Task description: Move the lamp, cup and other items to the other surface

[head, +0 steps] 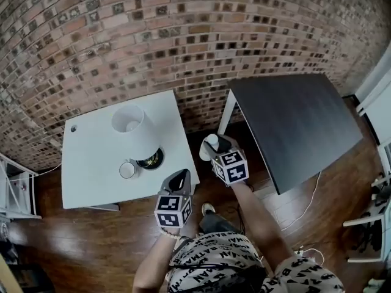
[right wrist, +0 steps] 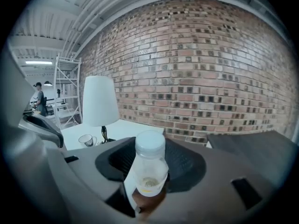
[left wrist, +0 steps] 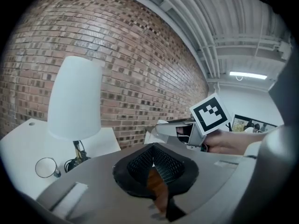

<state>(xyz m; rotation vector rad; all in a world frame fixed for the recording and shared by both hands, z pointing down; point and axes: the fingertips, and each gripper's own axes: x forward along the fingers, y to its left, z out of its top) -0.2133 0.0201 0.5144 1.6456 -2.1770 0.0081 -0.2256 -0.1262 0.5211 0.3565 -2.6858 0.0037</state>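
Observation:
A lamp [head: 131, 126] with a white shade stands on the white table [head: 91, 163], its dark cord coiled at the base [head: 151, 159]. A small cup [head: 127, 170] sits just left of the coil. My right gripper [head: 215, 146] is shut on a clear plastic bottle with a white cap [right wrist: 150, 149], held upright over the gap between the white table and the black table [head: 299, 121]. My left gripper [head: 178, 179] hangs off the white table's front right corner, shut, with nothing between its jaws [left wrist: 153, 160]. The lamp [left wrist: 74, 97] and cup [left wrist: 46, 167] lie to its left.
A brick wall [head: 183, 29] runs behind both tables. A white shelf unit [head: 15, 191] stands at the far left and white furniture [head: 372, 218] at the far right. A cable [head: 308, 203] trails over the wooden floor. A metal rack [right wrist: 65, 92] shows in the distance.

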